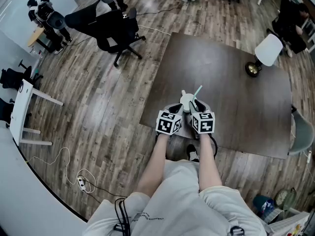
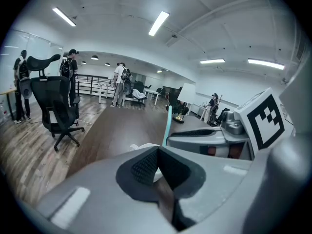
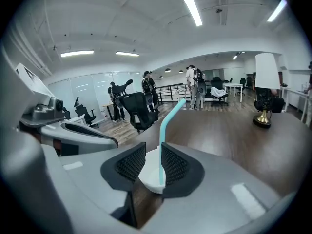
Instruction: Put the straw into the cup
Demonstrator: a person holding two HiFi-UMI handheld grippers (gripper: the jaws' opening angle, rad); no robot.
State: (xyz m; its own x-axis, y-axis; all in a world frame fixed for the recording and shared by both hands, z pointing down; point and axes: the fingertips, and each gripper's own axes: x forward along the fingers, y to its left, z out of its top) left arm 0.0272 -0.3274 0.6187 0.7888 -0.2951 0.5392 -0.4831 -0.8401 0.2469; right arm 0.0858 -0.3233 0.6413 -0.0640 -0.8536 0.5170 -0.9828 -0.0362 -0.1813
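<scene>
Left gripper (image 2: 157,151), mine: jaws pinched together on the wall of the white cup (image 3: 150,175).
Cup: upright near the front edge of the dark table (image 1: 226,73), between my two grippers.
Teal straw (image 3: 163,130): standing in the cup, leaning away.
Right gripper (image 3: 153,153), mine: jaws spread wide either side of the cup, gripping nothing.

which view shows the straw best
The right gripper view: the straw stands clear and large in the white cup between open jaws. The left gripper view shows only its upper part behind the jaws; the head view a tiny tip.
</scene>
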